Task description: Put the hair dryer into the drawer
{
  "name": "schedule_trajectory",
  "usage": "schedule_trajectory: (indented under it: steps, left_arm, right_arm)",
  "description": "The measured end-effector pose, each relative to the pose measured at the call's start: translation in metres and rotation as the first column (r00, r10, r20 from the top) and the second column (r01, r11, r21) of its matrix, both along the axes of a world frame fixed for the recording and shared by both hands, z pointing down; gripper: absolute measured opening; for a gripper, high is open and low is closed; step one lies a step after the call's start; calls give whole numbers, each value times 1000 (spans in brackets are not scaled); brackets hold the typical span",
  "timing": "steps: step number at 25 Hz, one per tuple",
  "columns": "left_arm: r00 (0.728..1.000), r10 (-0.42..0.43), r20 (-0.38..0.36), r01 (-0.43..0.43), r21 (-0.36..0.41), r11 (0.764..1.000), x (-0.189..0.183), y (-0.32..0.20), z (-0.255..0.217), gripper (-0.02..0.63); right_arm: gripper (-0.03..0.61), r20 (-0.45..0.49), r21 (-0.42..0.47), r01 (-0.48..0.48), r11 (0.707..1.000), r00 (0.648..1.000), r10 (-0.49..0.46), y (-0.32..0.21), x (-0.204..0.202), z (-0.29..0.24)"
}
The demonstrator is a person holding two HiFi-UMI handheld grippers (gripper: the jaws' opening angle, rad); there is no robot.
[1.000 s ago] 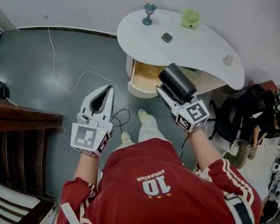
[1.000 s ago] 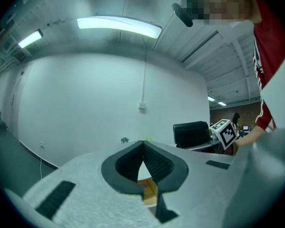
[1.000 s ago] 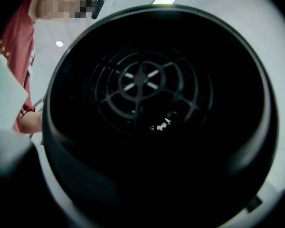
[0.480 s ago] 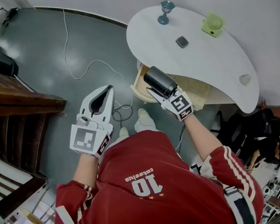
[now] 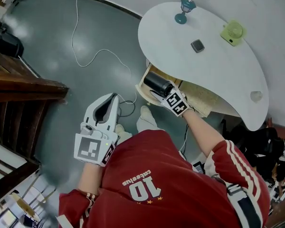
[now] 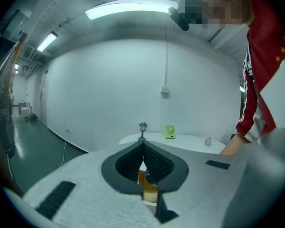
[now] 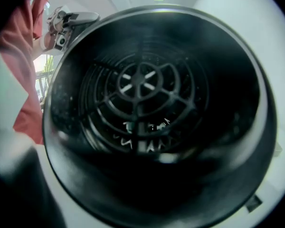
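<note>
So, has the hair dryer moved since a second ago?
Yes. The hair dryer has dropped lower, down to the open drawer under the white table.

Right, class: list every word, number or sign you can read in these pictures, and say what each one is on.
"10": on the back of the person's red shirt, upside down in the head view.
Small word beside that number: too small to read.
Pale marks inside the hair dryer: too blurred to read.
Square markers on the left gripper and right gripper: patterns only, no letters.
</note>
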State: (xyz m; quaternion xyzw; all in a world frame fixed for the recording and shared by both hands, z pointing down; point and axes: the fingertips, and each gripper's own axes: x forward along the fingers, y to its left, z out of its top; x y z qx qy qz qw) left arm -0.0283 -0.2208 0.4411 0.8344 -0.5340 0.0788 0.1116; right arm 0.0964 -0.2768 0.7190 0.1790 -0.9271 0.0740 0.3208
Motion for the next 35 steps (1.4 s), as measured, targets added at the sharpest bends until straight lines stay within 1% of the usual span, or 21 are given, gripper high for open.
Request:
schedule_trajectory:
  steps: [8, 12, 15, 21, 25, 29, 35]
  left_arm:
    - [999, -42, 14, 42, -34, 999, -16, 4, 12, -2]
    - [998, -55, 28, 55, -33, 998, -23, 8, 10, -2]
    - [997, -68, 41, 70, -51, 996, -27, 12, 16, -2]
    - [994, -95, 57, 99, -71, 993, -37, 20, 22, -2]
    - [992, -104, 72, 109, -79, 991, -39, 26, 24, -2]
    - [991, -108, 79, 115, -83, 990, -38, 31, 26, 0]
    - [989, -121, 88, 129, -91, 987, -39, 38, 28, 0]
  right_arm:
    - [232, -127, -27, 13, 1000, 992, -17, -10, -9, 54]
    - [233, -176, -41, -16, 999, 984, 8, -21, -8, 74]
    - [233, -210, -60, -34, 998, 977, 21, -28, -5, 93]
    - [233, -303, -69, -98, 993, 950, 73, -43, 8, 123]
    - [235, -333, -72, -119, 990, 939, 88, -45, 9, 137]
    - [235, -357, -90, -170, 981, 925, 128, -48, 10, 147]
    - [235, -360, -144, -189, 971, 924, 127, -51, 11, 158]
